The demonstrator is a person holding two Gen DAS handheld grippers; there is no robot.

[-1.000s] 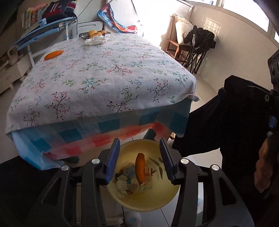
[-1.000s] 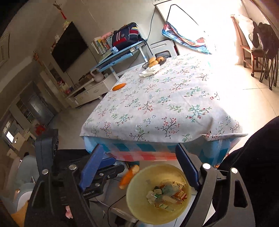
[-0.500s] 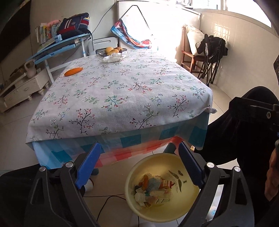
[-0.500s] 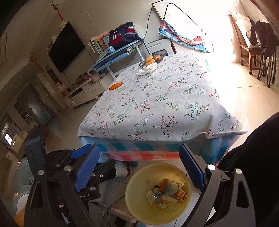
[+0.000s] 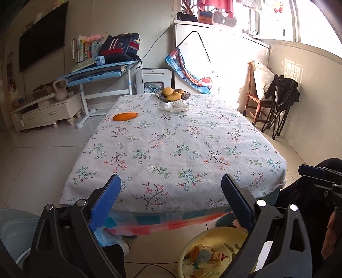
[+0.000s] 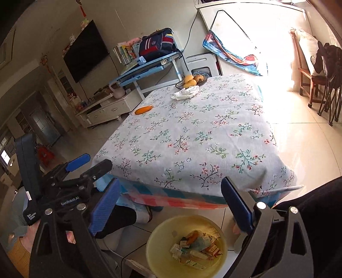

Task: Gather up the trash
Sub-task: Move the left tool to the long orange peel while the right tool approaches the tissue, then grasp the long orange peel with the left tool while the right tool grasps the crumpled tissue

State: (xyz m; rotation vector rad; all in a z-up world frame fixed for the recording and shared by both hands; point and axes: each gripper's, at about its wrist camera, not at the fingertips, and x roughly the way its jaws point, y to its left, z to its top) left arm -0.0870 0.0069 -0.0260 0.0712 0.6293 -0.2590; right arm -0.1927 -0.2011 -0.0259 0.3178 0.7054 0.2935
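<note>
Now both grippers, the left gripper having just spread its jaws and the right gripper, gape empty above the yellow basin. Next comes, I judge, the orange peel near the table's far left edge.

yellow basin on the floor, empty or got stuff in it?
Not empty. The yellow basin holds a small heap of wrappers and packets on its bottom, with an orange piece on top; most of the inner wall is still bare.

floor pale tiles — glossy | wall TV ahead-left of hand-held gripper | blue desk beyond bench | wooden chair ahead-right — bright window glare
</note>
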